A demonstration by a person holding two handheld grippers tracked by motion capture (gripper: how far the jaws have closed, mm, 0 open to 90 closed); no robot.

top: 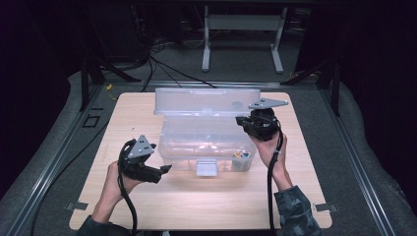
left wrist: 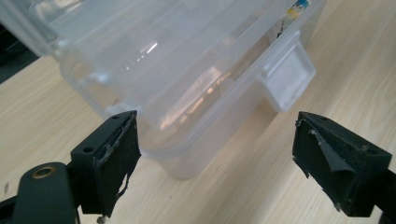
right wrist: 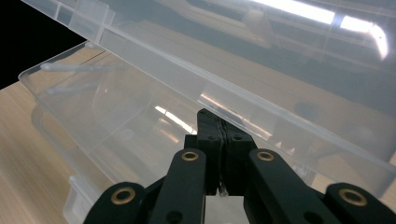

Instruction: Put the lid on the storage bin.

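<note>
A clear plastic box (top: 206, 142) stands in the middle of the wooden table, its lid (top: 206, 101) tilted up at the back. A flat latch tab (top: 206, 168) hangs from the front wall, and a few small coloured bits (top: 240, 155) lie in the front right corner. My left gripper (top: 164, 169) sits low by the box's front left corner; in the left gripper view its jaws stand wide apart, open (left wrist: 217, 122), with the box corner (left wrist: 187, 154) just ahead and not touched. My right gripper (top: 239, 121) is at the lid's right end. Its jaws are shut together (right wrist: 219, 119), tips against the lid's edge (right wrist: 261, 126).
The light wooden table (top: 147, 206) has bare room in front of and beside the box. Grey carpet and metal rails surround it. A white metal stand (top: 243, 29) and loose cables (top: 162, 64) lie on the dark floor behind.
</note>
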